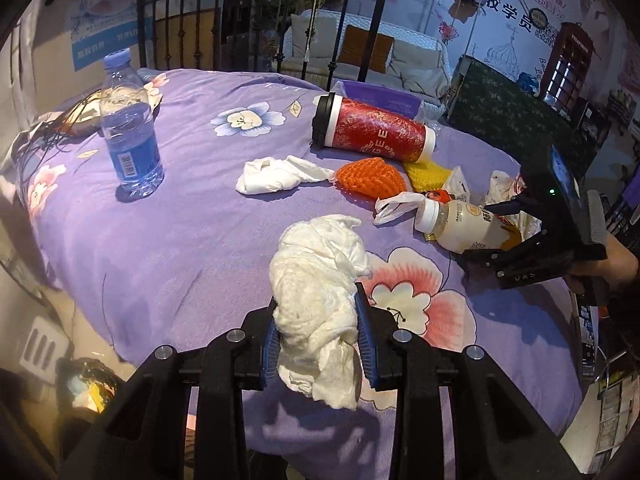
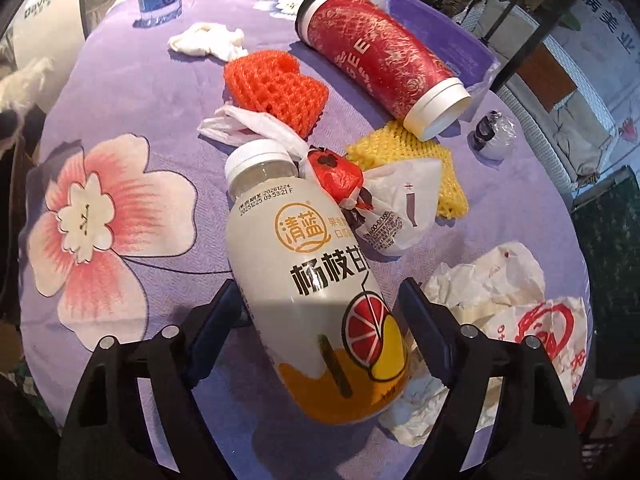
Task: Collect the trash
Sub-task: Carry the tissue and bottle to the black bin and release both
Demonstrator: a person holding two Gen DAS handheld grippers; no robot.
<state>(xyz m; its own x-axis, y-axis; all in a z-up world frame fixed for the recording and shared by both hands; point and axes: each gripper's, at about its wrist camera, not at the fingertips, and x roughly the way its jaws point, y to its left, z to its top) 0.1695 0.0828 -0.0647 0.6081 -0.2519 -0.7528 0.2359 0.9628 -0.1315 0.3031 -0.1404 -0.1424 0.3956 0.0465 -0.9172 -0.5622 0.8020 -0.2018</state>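
Note:
My left gripper is shut on a crumpled white tissue wad and holds it over the near edge of the purple flowered tablecloth. My right gripper stands around a white juice bottle with a white cap. Its fingers flank the bottle's lower body with small gaps showing, so I cannot tell if it grips. In the left wrist view the right gripper and the bottle are at the right edge of the table.
A red paper cup lies on its side. Near it lie an orange foam net, a yellow foam net, a small white tissue, and crumpled wrappers. A water bottle stands at the far left.

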